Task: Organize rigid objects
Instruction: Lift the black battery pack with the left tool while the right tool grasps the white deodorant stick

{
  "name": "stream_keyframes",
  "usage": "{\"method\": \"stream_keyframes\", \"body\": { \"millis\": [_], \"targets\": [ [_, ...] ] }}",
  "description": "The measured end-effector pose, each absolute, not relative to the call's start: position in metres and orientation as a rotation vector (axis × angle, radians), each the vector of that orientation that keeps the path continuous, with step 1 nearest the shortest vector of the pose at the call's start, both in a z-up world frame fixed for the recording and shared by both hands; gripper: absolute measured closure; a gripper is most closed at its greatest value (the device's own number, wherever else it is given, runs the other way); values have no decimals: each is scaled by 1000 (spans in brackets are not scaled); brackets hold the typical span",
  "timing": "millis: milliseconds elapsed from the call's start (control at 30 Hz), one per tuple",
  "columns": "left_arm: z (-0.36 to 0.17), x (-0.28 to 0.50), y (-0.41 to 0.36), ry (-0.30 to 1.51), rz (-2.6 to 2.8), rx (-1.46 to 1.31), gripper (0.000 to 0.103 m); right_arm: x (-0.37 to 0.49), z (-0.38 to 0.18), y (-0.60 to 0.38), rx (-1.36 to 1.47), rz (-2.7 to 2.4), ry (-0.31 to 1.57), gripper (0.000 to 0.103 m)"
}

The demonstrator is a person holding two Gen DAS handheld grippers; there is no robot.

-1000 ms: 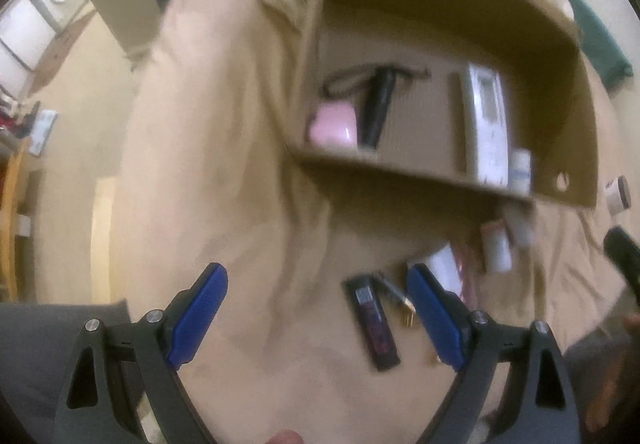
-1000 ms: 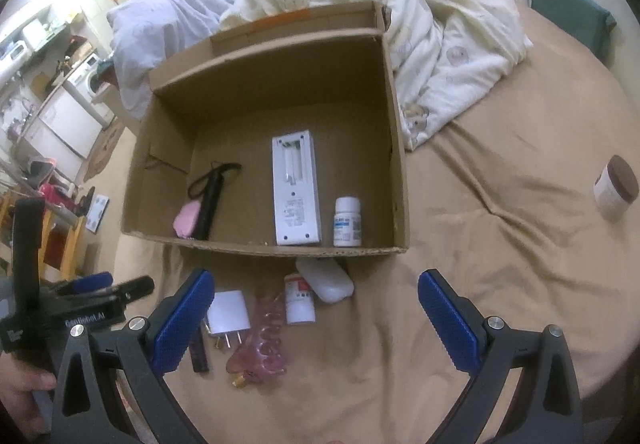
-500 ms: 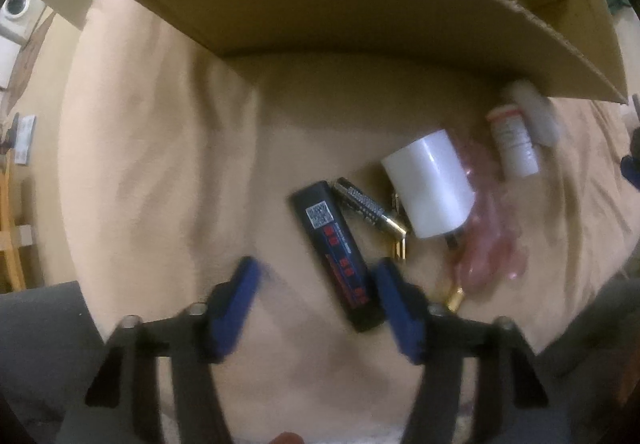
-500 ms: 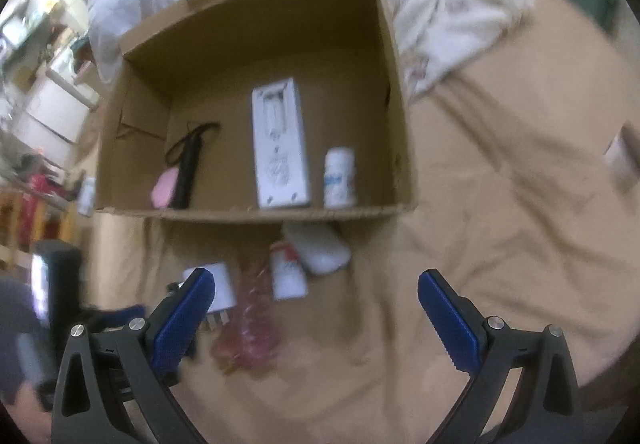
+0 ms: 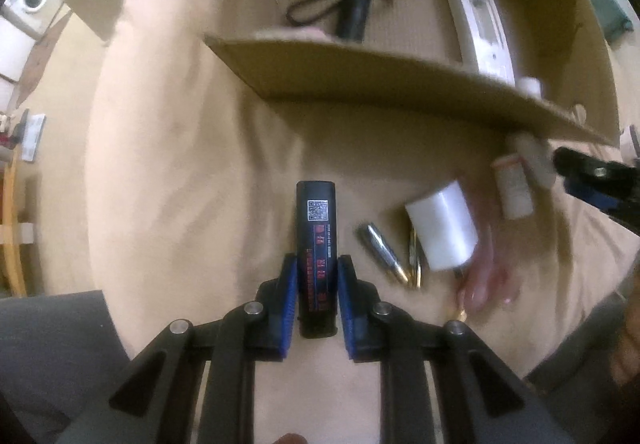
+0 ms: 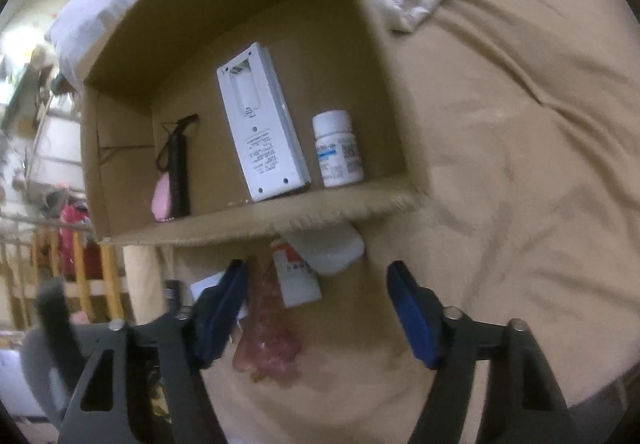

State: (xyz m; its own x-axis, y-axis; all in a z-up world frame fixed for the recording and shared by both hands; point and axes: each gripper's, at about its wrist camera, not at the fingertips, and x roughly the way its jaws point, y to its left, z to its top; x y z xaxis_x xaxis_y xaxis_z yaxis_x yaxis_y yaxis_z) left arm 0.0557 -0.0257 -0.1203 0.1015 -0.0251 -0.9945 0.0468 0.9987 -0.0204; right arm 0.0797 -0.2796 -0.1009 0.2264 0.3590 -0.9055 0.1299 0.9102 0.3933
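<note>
Showing a QR code and red characters too blurred to read, the black rectangular device lies on the tan bedsheet before the cardboard box. The left gripper, pointing straight down, has just been closing, and its blue pads now press the device's two long sides. The right gripper, tilted steeply downward, has just been narrowing yet stands apart, pads clear of the red-and-white labelled bottle between them. Inside the box stand a white remote with small illegible print and a blue-labelled pill bottle.
</note>
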Motion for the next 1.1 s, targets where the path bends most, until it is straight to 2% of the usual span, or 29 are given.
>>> {"method": "stream_keyframes", "body": {
  "millis": [200,367,400,433,533,733,767,800,933,1100],
  "targets": [
    [-114,57,-19,1455,-53,-1,85,98,-119,-263,321,153,1377,45],
    [-108,55,-14,1450,-53,-12,85,104,-128,-260,281,128,1378,47],
    [-109,55,-13,1447,-52,-11,85,104,-127,-259,273,134,1376,51],
    [-109,54,-13,1446,-52,-14,85,103,-125,-258,255,128,1367,60],
    [-108,56,-13,1448,-54,-22,85,98,-115,-258,227,117,1337,71],
    [-110,56,-12,1454,-55,-17,85,95,-110,-242,3,57,1319,72],
    [-110,57,-13,1455,-54,-16,85,97,-115,-239,-18,58,1326,73],
    [-110,58,-13,1455,-54,-16,85,98,-119,-235,-31,65,1333,79],
    [-111,59,-12,1448,-45,-12,85,98,-126,-217,-127,83,1327,81],
    [-108,57,-12,1439,-30,-17,85,92,-117,-219,-88,101,1315,81]
  ]
}}
